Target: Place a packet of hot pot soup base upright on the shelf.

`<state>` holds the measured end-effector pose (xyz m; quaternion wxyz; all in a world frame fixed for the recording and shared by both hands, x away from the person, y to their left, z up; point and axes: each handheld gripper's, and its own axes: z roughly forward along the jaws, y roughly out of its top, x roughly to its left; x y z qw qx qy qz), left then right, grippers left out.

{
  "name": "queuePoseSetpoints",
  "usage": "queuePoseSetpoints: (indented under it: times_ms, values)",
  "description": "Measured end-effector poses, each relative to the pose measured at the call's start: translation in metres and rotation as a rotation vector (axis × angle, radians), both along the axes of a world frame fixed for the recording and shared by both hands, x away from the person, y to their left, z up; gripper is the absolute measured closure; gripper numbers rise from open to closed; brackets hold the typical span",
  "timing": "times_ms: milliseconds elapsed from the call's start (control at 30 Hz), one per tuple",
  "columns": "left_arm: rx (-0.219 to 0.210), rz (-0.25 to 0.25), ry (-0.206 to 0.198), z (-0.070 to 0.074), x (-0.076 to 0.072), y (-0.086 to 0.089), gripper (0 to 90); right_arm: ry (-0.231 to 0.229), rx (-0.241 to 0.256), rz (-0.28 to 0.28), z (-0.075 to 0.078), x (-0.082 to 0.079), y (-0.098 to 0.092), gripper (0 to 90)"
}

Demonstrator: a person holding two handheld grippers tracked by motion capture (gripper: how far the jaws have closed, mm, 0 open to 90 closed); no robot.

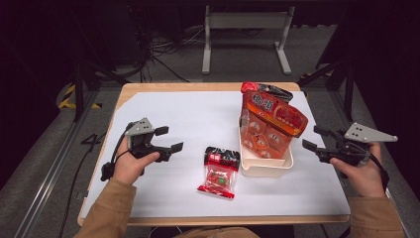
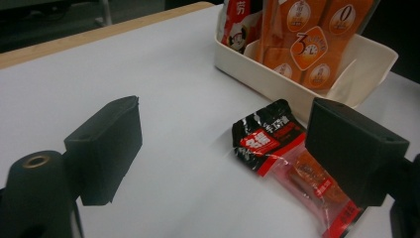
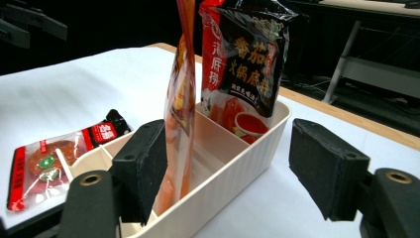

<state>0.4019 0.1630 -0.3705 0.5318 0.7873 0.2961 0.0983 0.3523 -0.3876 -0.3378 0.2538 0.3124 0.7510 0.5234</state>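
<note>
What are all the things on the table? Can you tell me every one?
Small snack packet: one, red and black with a clear window, flat on the table, in front of the bin.
Bin: one, cream-white with compartments, on the right part of the table.
Orange packet: one, orange with round pictures, standing in the bin.
Dark sauce packet: one, black and red, standing in the bin's far compartment.
Table: one, white top with a wooden edge.
Metal stand: one, pale grey, on the floor behind the table.
Left gripper: one, black, open, hovering left of the small snack packet.
Right gripper: one, black, open, right of the bin.
</note>
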Motion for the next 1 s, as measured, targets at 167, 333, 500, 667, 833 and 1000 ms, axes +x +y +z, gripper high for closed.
queuePoseSetpoints:
  times_ms: [167,333,500,667,833,1000]
  values:
    - [-0.010,-0.027,0.020,0.000,0.004,-0.014,12.3,-0.003,-0.008,-0.001,-0.001,0.002,-0.002,35.3]
    - [-0.001,-0.045,0.049,-0.008,0.010,-0.033,6.1,-0.001,-0.010,-0.001,-0.001,0.004,-0.004,38.7]
    - [0.009,-0.047,0.053,-0.014,0.015,-0.042,6.4,0.004,-0.008,-0.004,-0.001,0.004,-0.004,39.6]
    - [0.027,-0.071,0.056,-0.020,0.020,-0.053,10.6,0.018,-0.018,-0.003,-0.001,0.004,-0.004,39.2]
    - [0.033,-0.098,0.084,-0.031,0.029,-0.064,16.5,0.038,-0.019,-0.013,-0.002,0.004,-0.007,38.9]
    - [0.035,-0.099,0.091,-0.042,0.038,-0.072,19.9,0.038,-0.021,-0.013,-0.003,0.005,-0.008,38.8]
